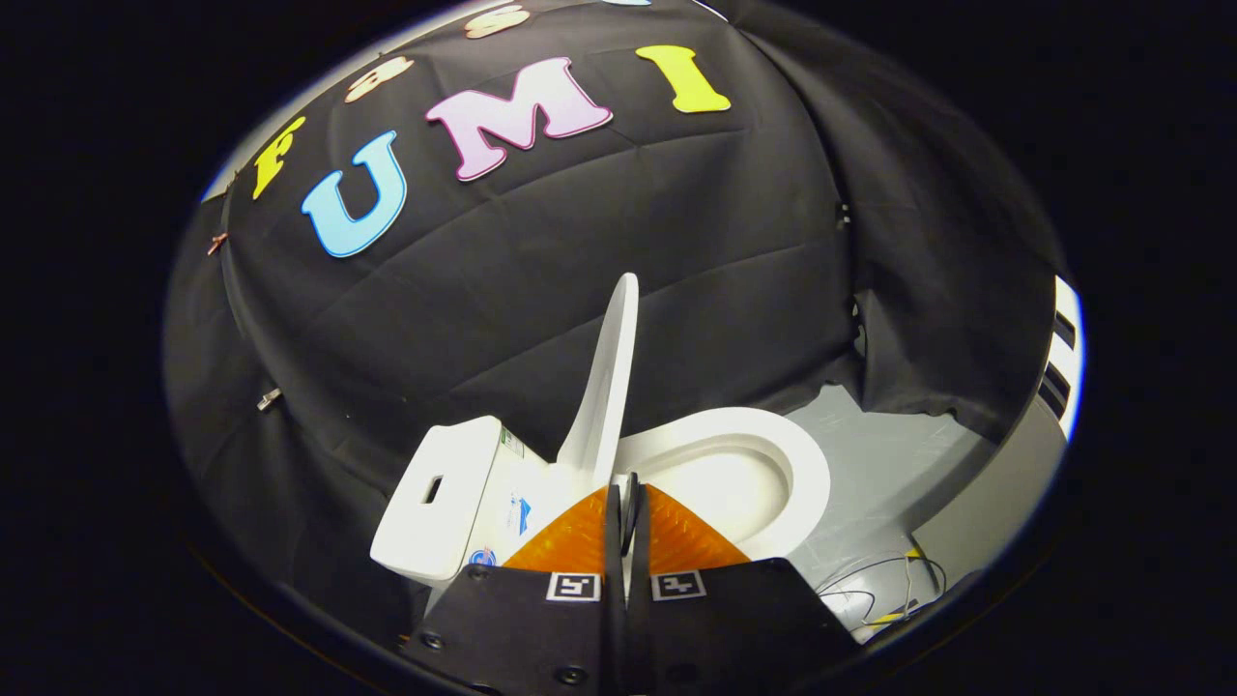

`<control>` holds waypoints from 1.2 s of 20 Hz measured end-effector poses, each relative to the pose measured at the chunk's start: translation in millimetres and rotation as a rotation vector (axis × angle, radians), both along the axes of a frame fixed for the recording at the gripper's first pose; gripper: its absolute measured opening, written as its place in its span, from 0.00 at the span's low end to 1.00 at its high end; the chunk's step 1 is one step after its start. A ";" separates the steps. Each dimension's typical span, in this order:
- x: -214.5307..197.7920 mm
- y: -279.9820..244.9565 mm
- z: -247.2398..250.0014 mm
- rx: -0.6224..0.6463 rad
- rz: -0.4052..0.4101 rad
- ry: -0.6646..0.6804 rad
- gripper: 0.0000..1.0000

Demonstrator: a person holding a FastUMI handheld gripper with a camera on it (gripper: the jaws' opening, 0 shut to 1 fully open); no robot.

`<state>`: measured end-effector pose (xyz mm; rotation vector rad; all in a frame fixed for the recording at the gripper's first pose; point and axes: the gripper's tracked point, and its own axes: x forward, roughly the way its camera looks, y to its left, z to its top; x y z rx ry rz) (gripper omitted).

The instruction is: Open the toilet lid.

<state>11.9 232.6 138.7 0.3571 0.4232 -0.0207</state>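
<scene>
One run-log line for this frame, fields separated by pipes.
lid: raised, upright | bowl: exposed | tank: beside lid | tool: fingers together, holding nothing, short of lid

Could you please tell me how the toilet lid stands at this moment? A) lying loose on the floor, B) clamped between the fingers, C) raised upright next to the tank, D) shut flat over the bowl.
C: the lid stands upright between the tank and the open bowl, while the gripper has its fingers closed together, apparently on nothing.

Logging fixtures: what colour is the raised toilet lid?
White, seen in the gripper view: the lid stands upright beyond the shut gripper.
</scene>
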 end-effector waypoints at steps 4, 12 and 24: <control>-1.5 22.7 14.6 -0.040 -0.018 -0.008 0.05; -6.0 80.0 37.4 -0.124 -0.003 -0.040 0.05; -15.4 170.2 44.8 -0.257 0.012 -0.076 0.05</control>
